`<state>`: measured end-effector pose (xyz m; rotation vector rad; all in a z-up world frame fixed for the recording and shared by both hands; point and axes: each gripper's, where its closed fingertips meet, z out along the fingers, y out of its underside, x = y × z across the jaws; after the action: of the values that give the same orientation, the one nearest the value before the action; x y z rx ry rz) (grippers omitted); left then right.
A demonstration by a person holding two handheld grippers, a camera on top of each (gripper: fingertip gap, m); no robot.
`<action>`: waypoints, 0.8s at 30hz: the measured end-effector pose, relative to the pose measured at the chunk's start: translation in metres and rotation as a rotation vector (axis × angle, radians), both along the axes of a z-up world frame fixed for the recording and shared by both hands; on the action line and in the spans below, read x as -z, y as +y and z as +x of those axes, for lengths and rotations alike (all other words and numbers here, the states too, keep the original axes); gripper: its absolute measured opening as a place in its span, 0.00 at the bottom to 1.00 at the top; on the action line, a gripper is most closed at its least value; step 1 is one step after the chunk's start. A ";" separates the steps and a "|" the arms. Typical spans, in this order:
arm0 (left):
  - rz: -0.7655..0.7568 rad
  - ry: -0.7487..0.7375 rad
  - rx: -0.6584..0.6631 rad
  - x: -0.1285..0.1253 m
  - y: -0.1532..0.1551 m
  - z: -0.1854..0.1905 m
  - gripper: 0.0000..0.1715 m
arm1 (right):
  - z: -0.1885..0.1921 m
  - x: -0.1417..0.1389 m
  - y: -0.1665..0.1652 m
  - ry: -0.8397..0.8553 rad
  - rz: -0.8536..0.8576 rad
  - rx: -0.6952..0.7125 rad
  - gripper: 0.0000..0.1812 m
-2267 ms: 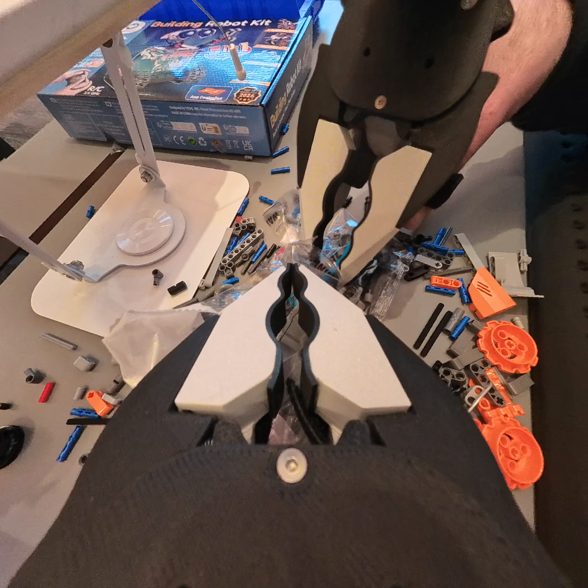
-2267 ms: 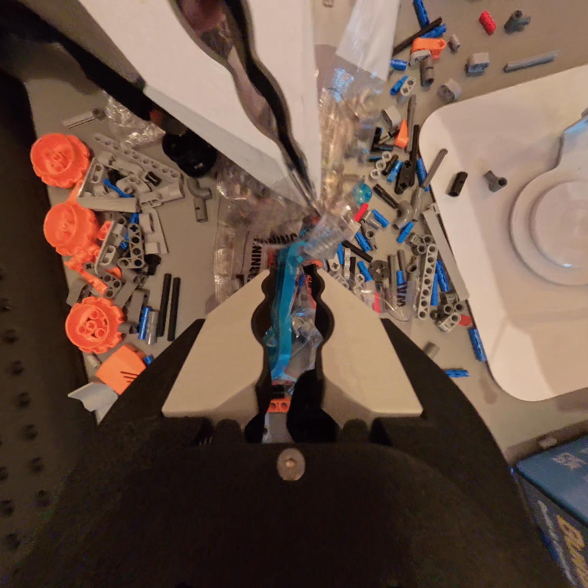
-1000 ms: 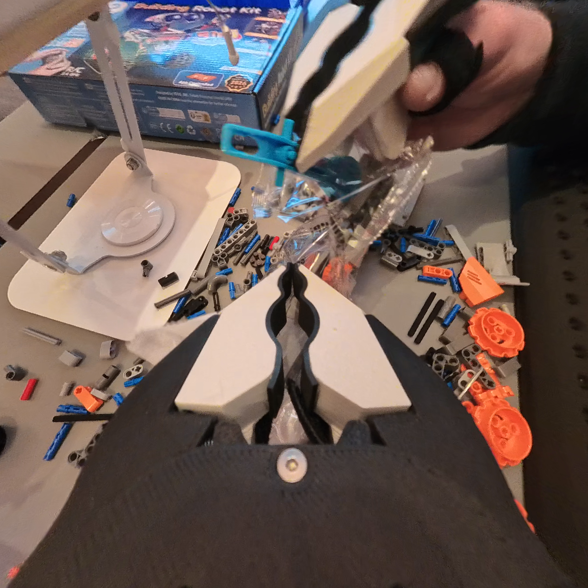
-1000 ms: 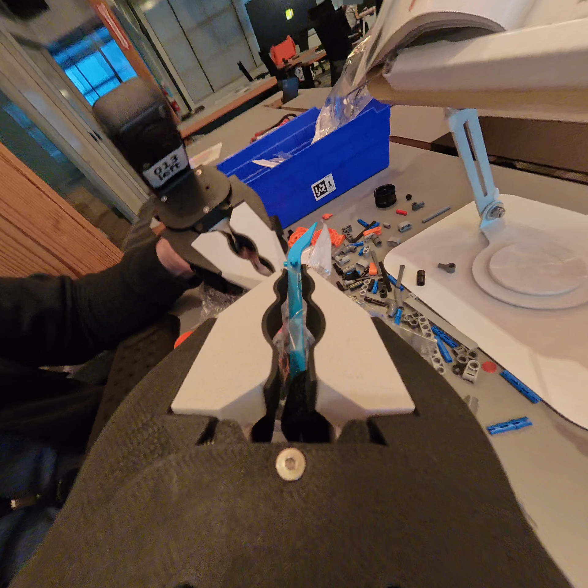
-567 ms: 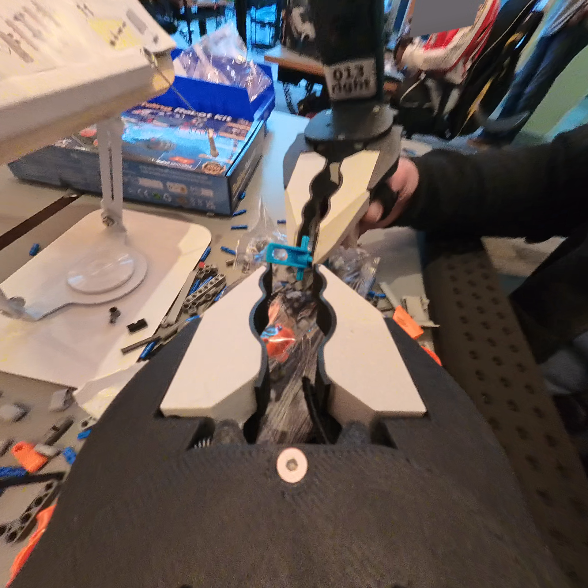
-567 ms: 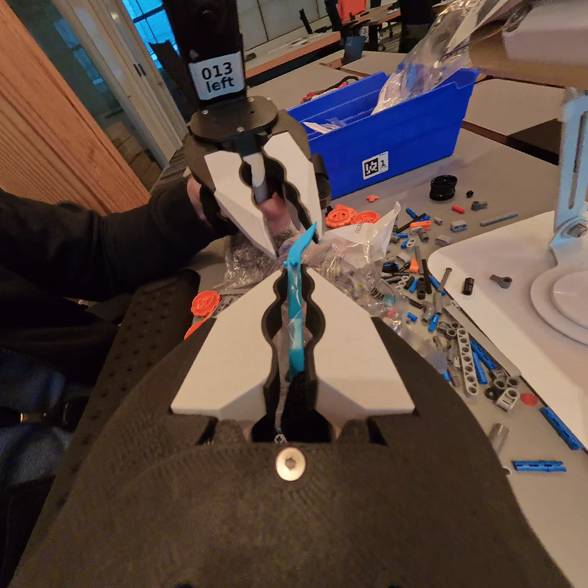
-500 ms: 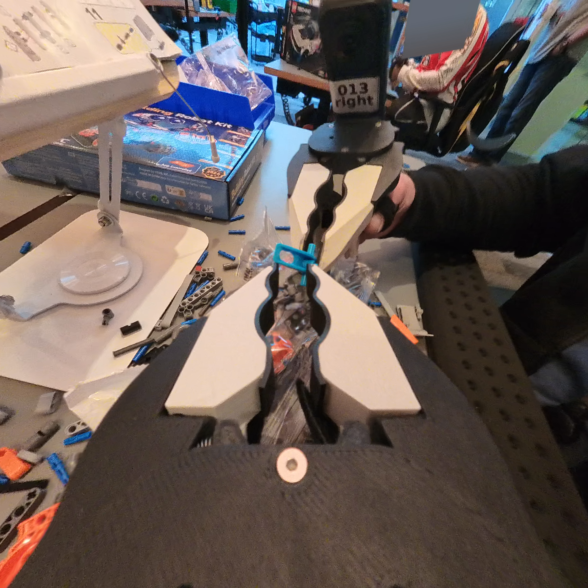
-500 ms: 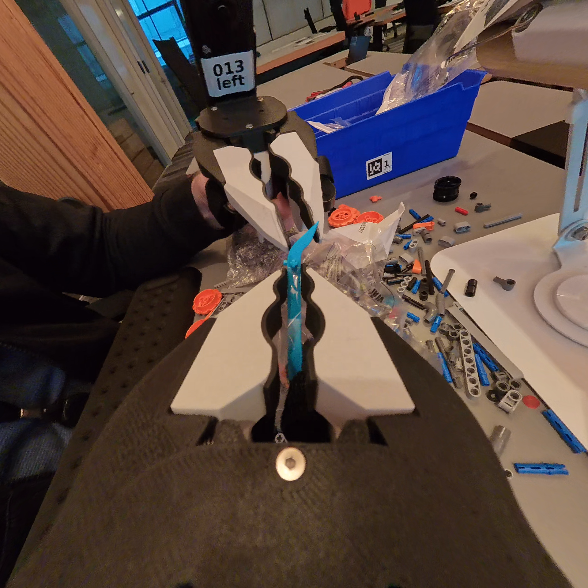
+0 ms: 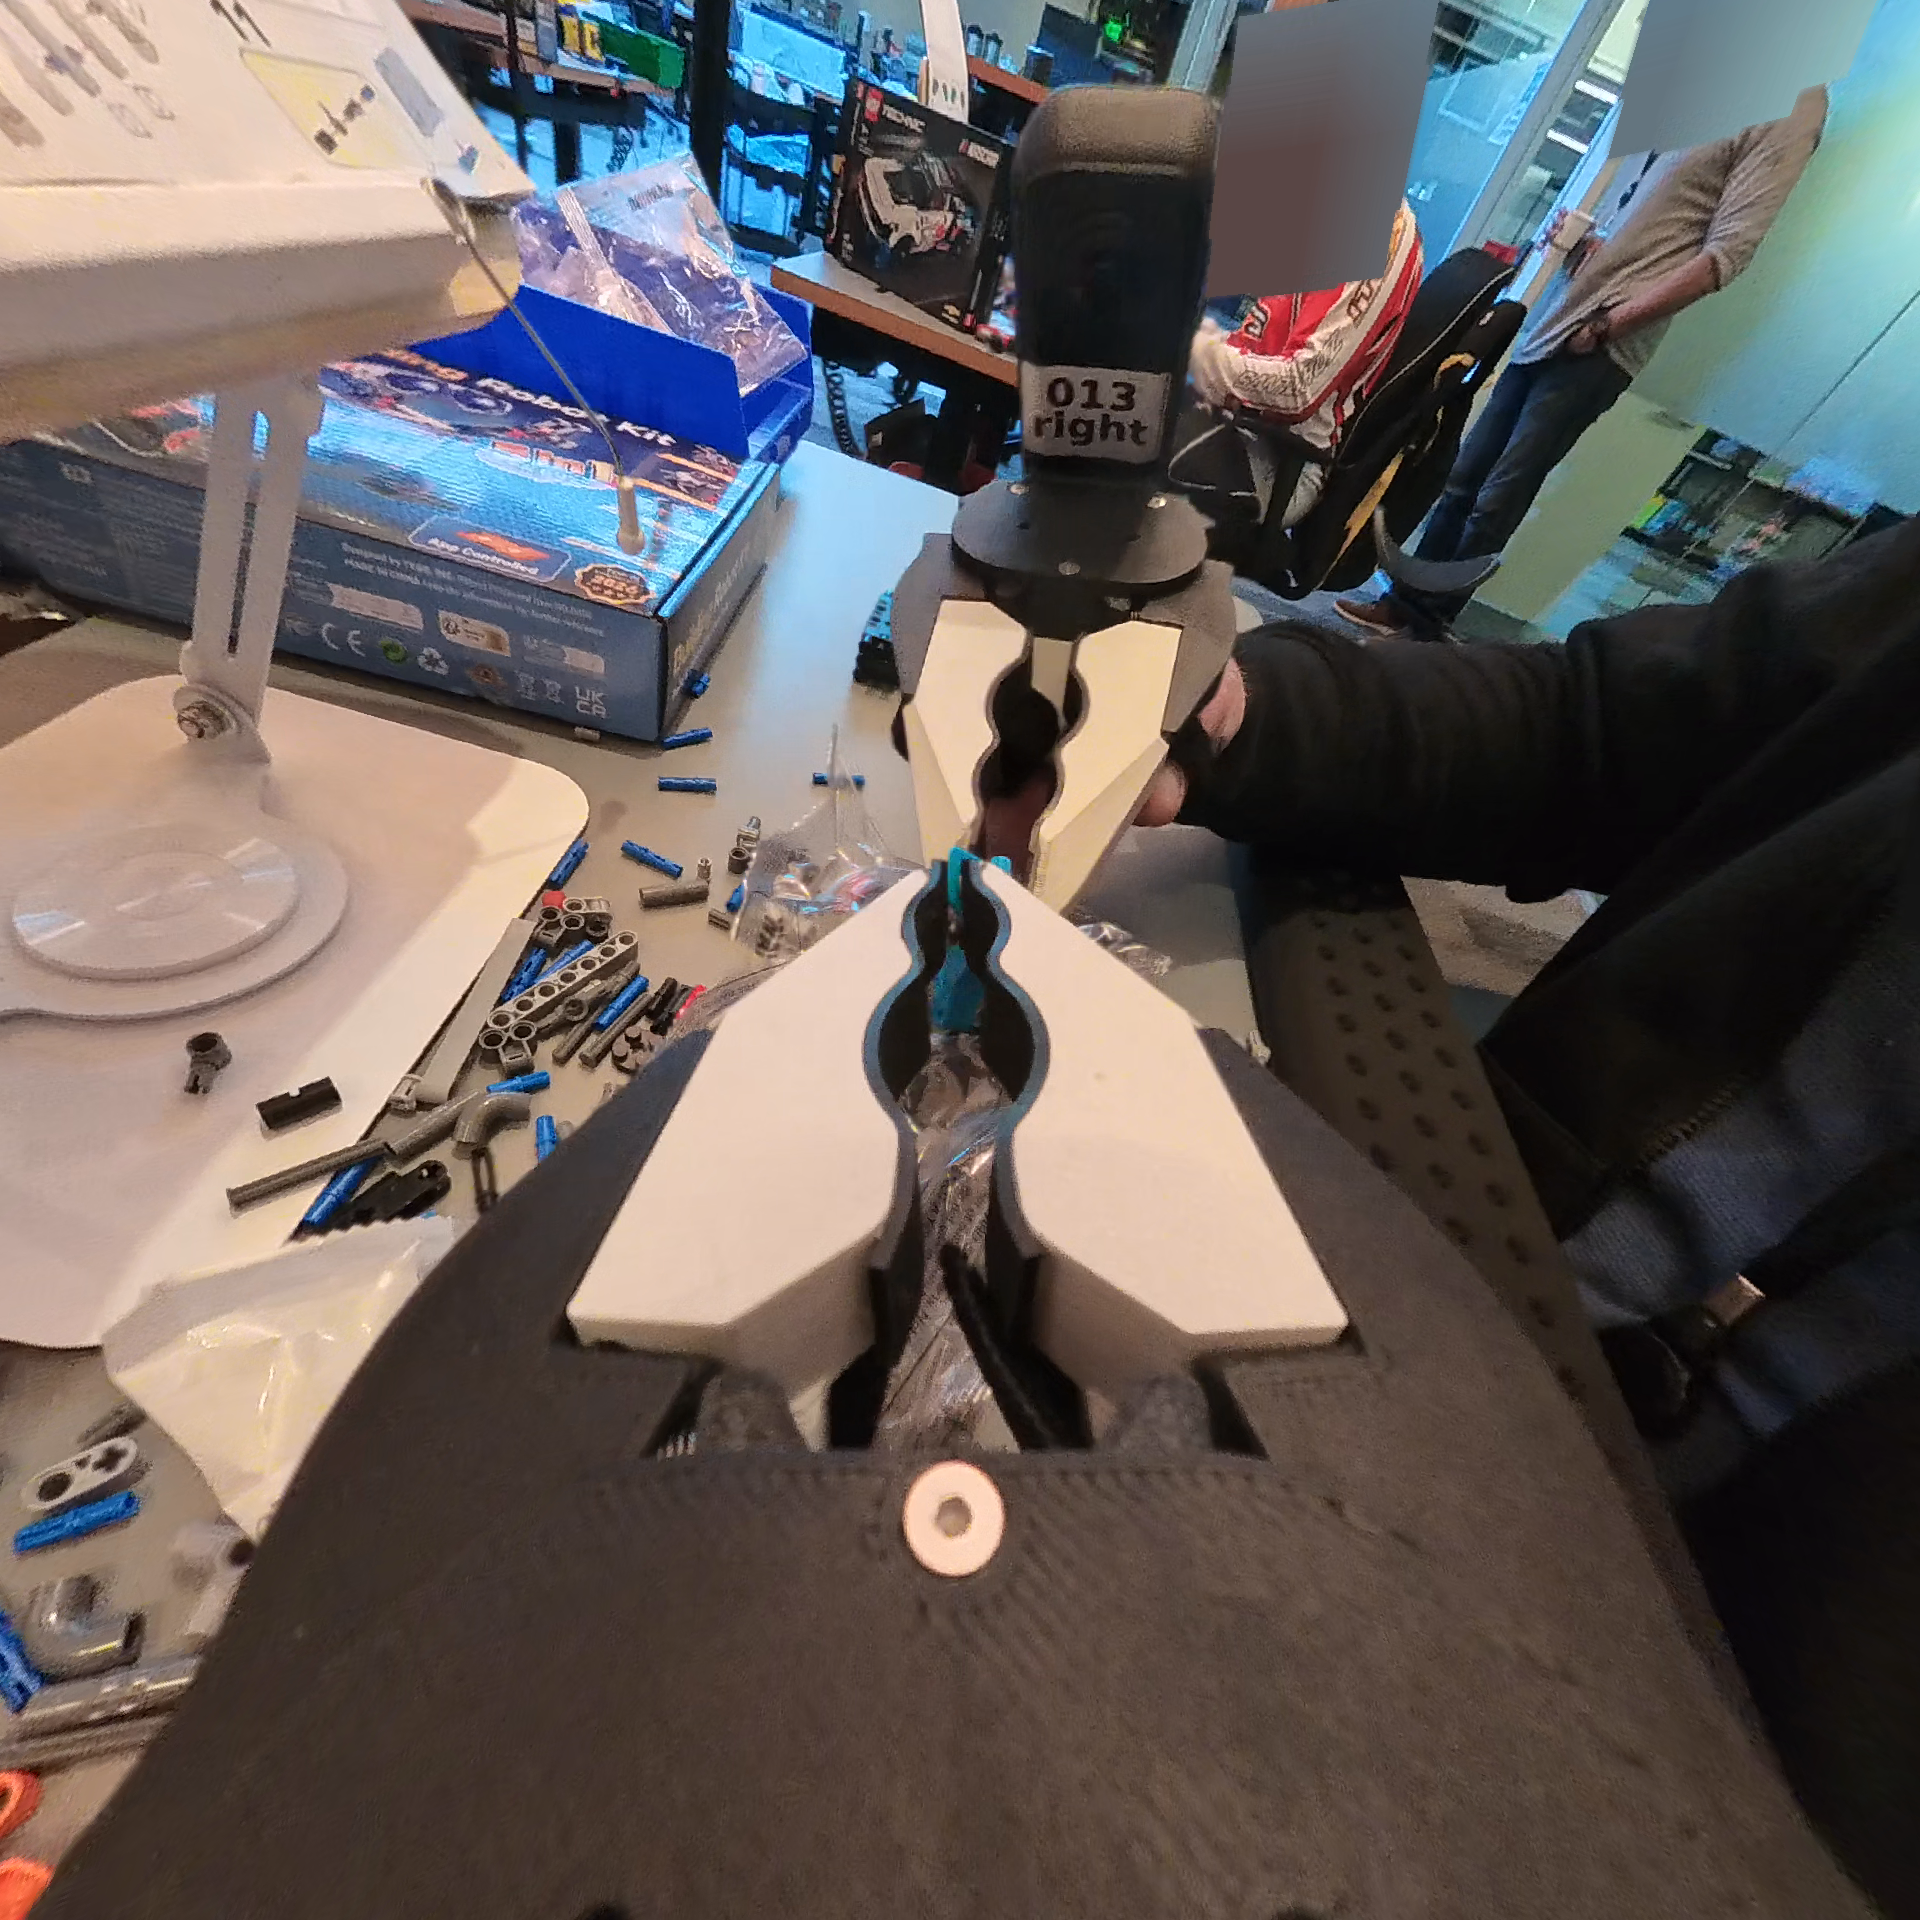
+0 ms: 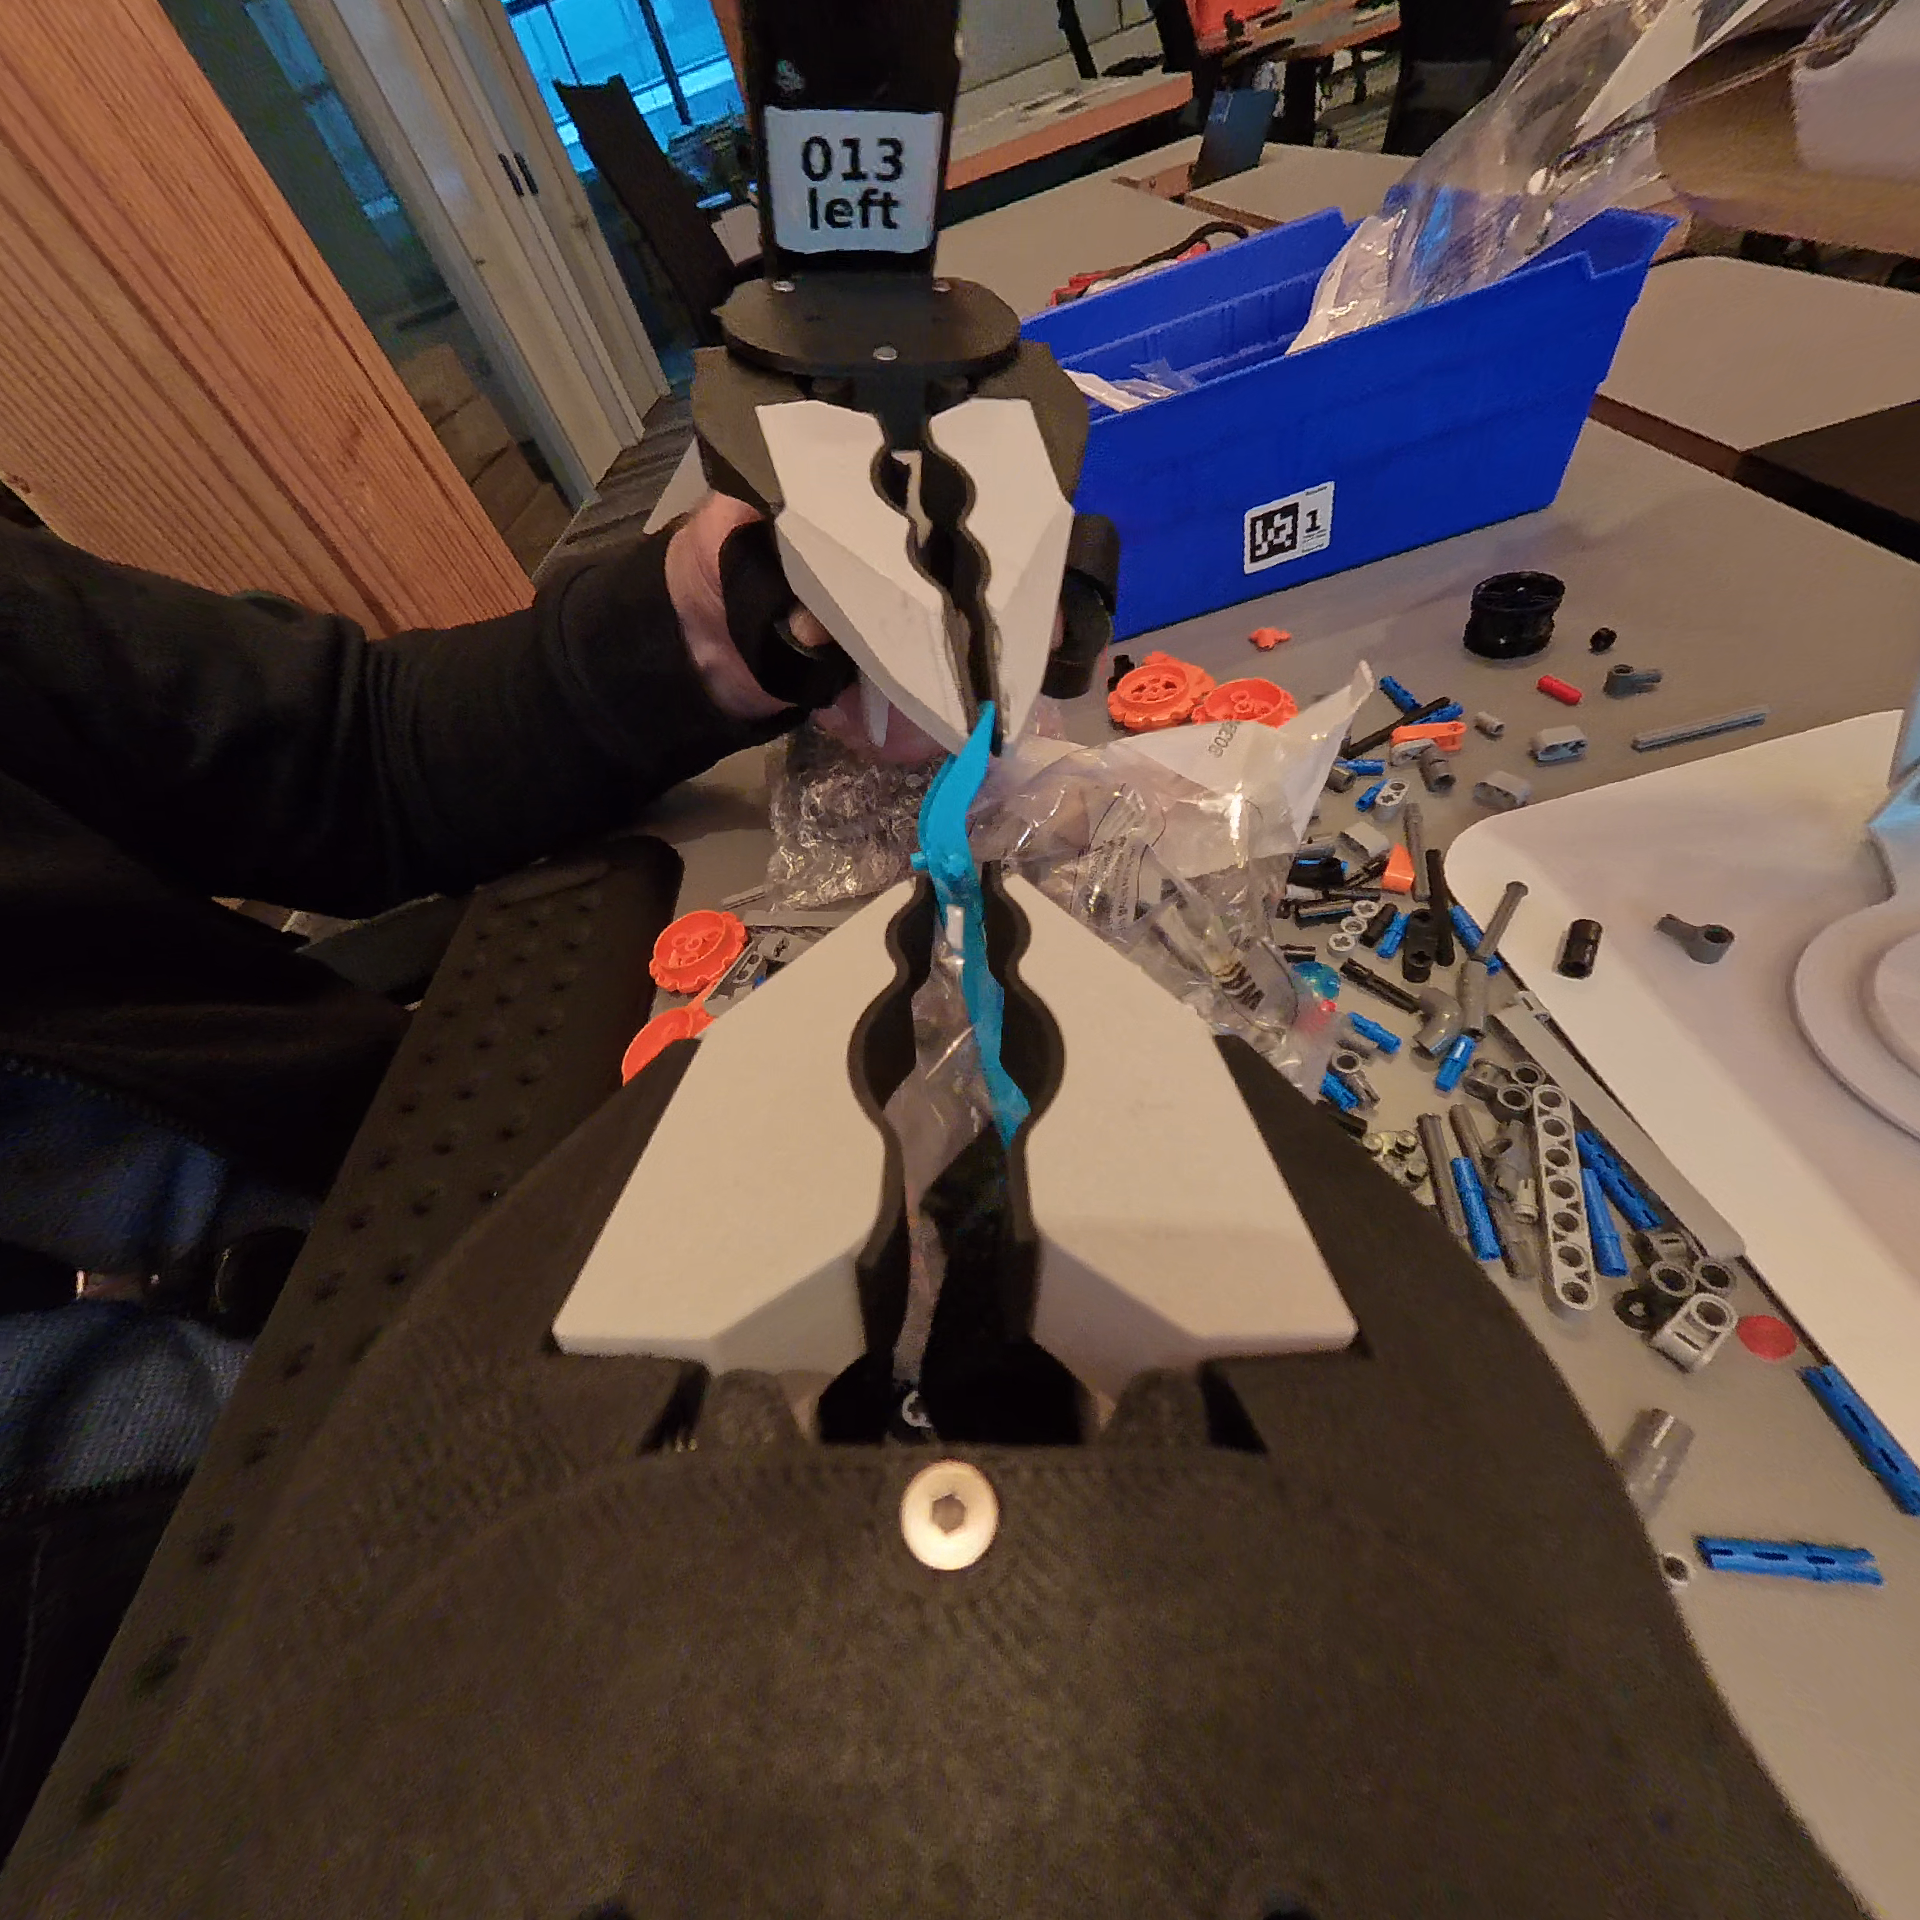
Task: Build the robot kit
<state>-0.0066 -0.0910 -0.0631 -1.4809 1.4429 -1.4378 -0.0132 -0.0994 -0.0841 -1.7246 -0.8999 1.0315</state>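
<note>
My left gripper (image 9: 956, 878) is shut on one end of a clear plastic bag (image 9: 951, 1091) of small building parts. My right gripper (image 10: 956, 883) is shut on the other end of the same bag (image 10: 1143, 821), with a cyan part (image 10: 961, 831) inside the bag running through its jaws. The two grippers face each other tip to tip above the table. The right gripper (image 9: 1003, 842) shows just beyond my left fingertips. The left gripper (image 10: 982, 722) shows just beyond my right ones. The cyan part (image 9: 956, 987) also pokes between my left jaws.
Loose grey, black and blue parts (image 9: 582, 987) lie on the grey table beside a white stand base (image 9: 312, 831). A blue kit box (image 9: 468, 540) sits behind. A blue bin (image 10: 1351, 416), orange wheels (image 10: 1195, 696) and a black tyre (image 10: 1512, 613) lie farther off. People stand in the background.
Both grippers have lifted the bag off the table and tilted from pointing down to level. In the last half second they have drawn closer, tip to tip.
</note>
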 end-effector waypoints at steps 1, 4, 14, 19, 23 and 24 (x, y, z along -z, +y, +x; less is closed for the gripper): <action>0.009 -0.004 0.003 -0.002 -0.001 -0.001 0.00 | 0.001 0.002 0.001 -0.009 -0.004 0.002 0.05; 0.048 -0.028 -0.012 -0.013 -0.001 -0.003 0.00 | 0.003 0.008 0.004 -0.045 -0.009 0.021 0.09; 0.114 -0.097 -0.041 -0.061 -0.003 -0.023 0.00 | 0.011 0.031 0.009 -0.211 -0.003 0.056 0.17; 0.169 -0.116 -0.033 -0.086 -0.021 -0.022 0.00 | 0.020 -0.005 0.002 -0.204 0.129 0.083 0.23; 0.175 -0.075 0.034 -0.081 -0.042 0.000 0.00 | 0.016 -0.045 -0.022 -0.205 0.304 0.062 0.20; 0.165 -0.076 0.059 -0.082 -0.047 0.005 0.00 | 0.015 -0.048 -0.027 -0.209 0.319 0.057 0.16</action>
<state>-0.0016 -0.1384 0.0184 -1.2788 1.5303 -1.3601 0.0019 -0.1264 -0.0362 -1.5936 -1.0778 0.6368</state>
